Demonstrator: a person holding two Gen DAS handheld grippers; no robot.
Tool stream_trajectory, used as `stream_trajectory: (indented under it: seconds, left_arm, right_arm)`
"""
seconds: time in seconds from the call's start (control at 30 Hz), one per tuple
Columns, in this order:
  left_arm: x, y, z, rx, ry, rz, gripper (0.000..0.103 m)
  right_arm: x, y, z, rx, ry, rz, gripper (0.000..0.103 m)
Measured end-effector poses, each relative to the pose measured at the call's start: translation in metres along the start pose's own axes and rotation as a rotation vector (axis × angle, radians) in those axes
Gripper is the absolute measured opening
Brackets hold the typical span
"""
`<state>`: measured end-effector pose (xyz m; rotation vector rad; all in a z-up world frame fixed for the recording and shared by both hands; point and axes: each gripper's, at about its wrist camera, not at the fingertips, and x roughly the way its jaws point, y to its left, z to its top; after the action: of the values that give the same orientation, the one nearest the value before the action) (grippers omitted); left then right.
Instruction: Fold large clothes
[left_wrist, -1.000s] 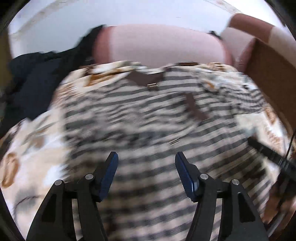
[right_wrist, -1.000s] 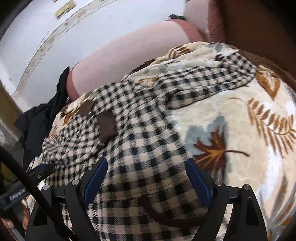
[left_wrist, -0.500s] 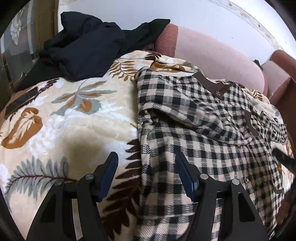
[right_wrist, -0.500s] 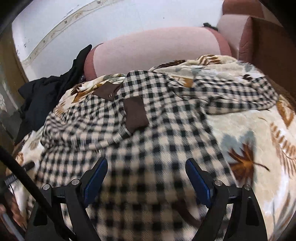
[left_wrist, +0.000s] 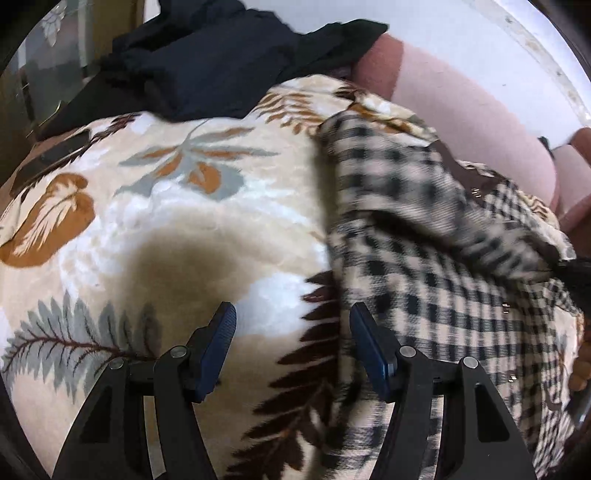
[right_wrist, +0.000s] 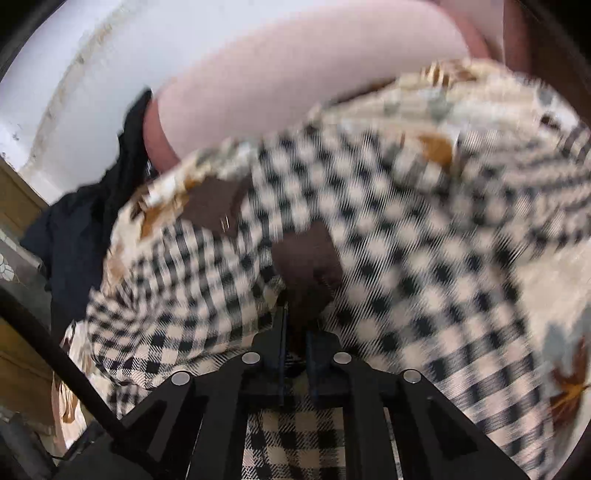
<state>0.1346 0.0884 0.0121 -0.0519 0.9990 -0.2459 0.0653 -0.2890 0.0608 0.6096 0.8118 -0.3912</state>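
Note:
A black-and-cream checked shirt (left_wrist: 436, 280) with brown trim lies spread on a leaf-patterned blanket (left_wrist: 155, 229). My left gripper (left_wrist: 293, 325) is open and empty, low over the blanket, with the shirt's left edge beside its right finger. In the right wrist view my right gripper (right_wrist: 295, 332) is shut on the checked shirt (right_wrist: 388, 236), pinching the cloth by a brown patch (right_wrist: 306, 266). The cloth bunches up around the jaws. That view is blurred.
A heap of dark clothes (left_wrist: 207, 59) lies at the blanket's far left end. A pink sofa back (left_wrist: 472, 122) and a white wall run behind. A wooden cabinet (right_wrist: 14, 206) stands on the left in the right wrist view.
My right gripper has closed on the shirt near the brown patch; it was open half a second ago. My left gripper has shifted left, off the shirt and over the blanket.

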Motion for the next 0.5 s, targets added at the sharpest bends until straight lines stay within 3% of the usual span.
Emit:
stream_trajectory:
  seconds: [0.03, 0.17, 0.23, 0.3, 0.4, 0.5]
  left_arm:
    - [0.003, 0.001, -0.001, -0.005, 0.008, 0.008, 0.063]
    - [0.005, -0.004, -0.006, 0.02, 0.009, 0.038, 0.063]
    - [0.003, -0.005, -0.008, 0.022, 0.016, 0.034, 0.063]
    - [-0.001, -0.007, -0.011, 0.024, 0.021, 0.027, 0.063]
    - [-0.007, -0.009, -0.013, 0.027, 0.026, 0.008, 0.063]
    - [-0.012, -0.009, -0.012, 0.021, 0.03, -0.013, 0.063]
  right_arm:
    - [-0.003, -0.002, 0.001, -0.001, -0.012, -0.027, 0.009]
    - [-0.001, -0.02, 0.0, -0.054, -0.008, -0.29, 0.012]
    - [-0.007, -0.027, -0.003, -0.056, 0.003, -0.316, 0.021]
    - [-0.031, -0.012, -0.01, -0.102, -0.087, -0.369, 0.022]
    - [-0.052, 0.031, -0.013, -0.197, -0.152, -0.286, 0.024]
    - [-0.039, 0.086, -0.016, -0.306, -0.071, -0.101, 0.024]
